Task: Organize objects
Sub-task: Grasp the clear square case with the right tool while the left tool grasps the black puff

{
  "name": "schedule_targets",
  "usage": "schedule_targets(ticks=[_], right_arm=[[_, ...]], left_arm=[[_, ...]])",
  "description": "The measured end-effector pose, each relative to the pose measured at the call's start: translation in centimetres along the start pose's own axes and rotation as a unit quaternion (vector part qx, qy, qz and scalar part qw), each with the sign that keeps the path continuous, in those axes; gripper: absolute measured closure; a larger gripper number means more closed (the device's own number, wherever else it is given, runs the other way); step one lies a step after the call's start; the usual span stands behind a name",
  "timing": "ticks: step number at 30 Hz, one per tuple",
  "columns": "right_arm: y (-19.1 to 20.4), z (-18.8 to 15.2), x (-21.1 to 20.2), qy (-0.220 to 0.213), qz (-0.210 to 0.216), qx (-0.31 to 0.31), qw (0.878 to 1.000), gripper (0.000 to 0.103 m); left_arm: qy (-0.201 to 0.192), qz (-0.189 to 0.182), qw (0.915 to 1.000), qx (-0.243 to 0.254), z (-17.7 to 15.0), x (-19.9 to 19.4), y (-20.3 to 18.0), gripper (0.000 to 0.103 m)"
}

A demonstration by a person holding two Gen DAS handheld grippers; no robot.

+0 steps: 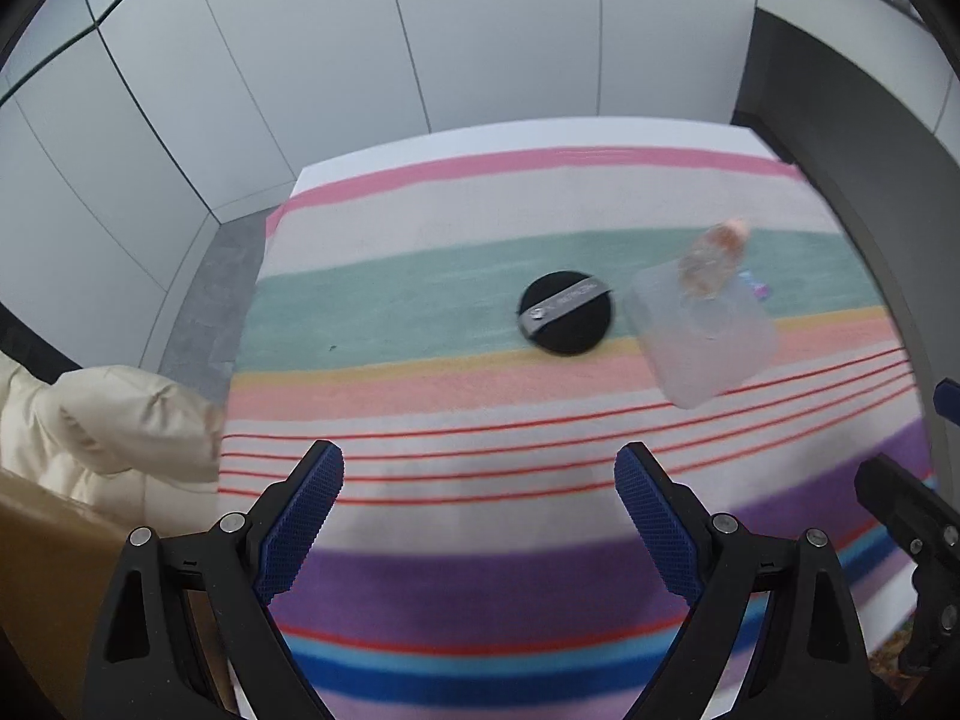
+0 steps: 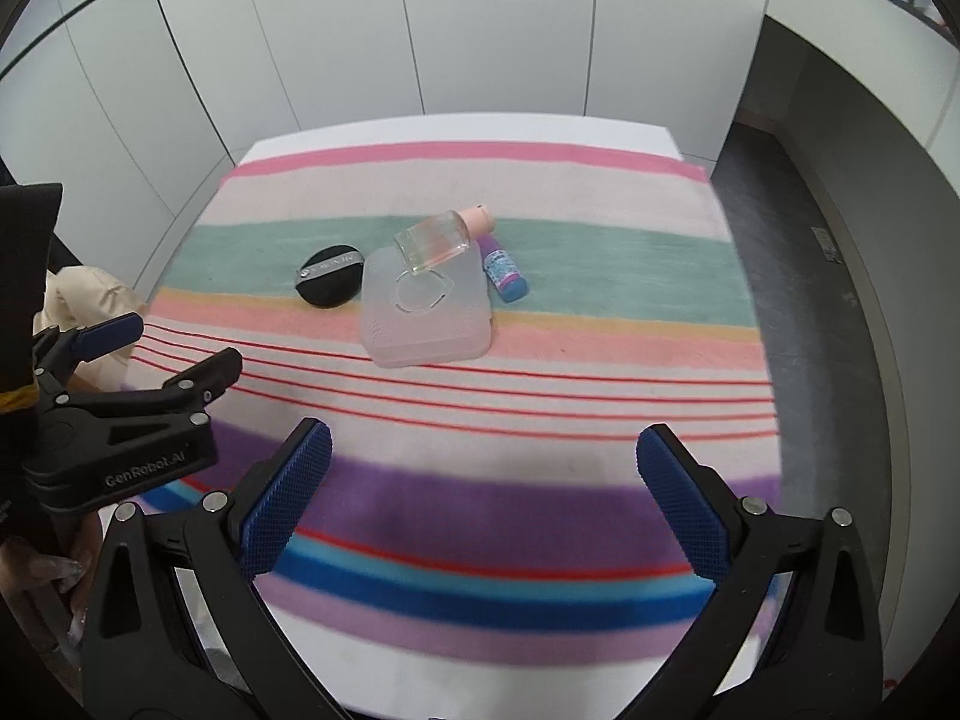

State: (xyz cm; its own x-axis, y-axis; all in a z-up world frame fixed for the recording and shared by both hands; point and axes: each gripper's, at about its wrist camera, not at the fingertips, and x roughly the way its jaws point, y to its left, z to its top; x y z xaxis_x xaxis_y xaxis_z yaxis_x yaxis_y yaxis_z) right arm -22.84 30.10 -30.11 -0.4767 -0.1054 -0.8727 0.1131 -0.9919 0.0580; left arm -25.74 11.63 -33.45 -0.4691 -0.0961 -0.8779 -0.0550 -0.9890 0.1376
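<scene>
Blue-purple tube [image 2: 504,273] only in right view; left tool [image 1: 480,516], right tool [image 2: 483,498] wide, empty.

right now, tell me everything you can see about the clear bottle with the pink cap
The clear bottle is a small, squarish, glass-like flask with a pale pink cap. It looks clear inside with a faint peach tint. It lies tilted, cap pointing away from the cameras, its base resting on the far edge of the translucent box. A purple and blue tube lies just to its right. Neither gripper touches it.
</scene>
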Motion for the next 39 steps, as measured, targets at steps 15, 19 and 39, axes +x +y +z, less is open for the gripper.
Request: schedule_targets(ticks=[15,19,39], right_arm=[[3.3,3.0,10.1,0.020,0.034,-0.022,0.999,0.015],[3.2,3.5,11.3,0.016,0.020,-0.028,0.999,0.020],[-1.1,2.5,8.3,-0.001,0.010,0.002,1.000,0.020]], left_arm=[[0.026,-0.039,0.9960,-0.076,0.5,7.3,2.7,0.008],[0.021,-0.041,0.9964,-0.072,1.1,7.7,2.6,0.008],[-0.001,-0.042,0.9971,-0.064,5.9,9.4,-3.6,0.008]])
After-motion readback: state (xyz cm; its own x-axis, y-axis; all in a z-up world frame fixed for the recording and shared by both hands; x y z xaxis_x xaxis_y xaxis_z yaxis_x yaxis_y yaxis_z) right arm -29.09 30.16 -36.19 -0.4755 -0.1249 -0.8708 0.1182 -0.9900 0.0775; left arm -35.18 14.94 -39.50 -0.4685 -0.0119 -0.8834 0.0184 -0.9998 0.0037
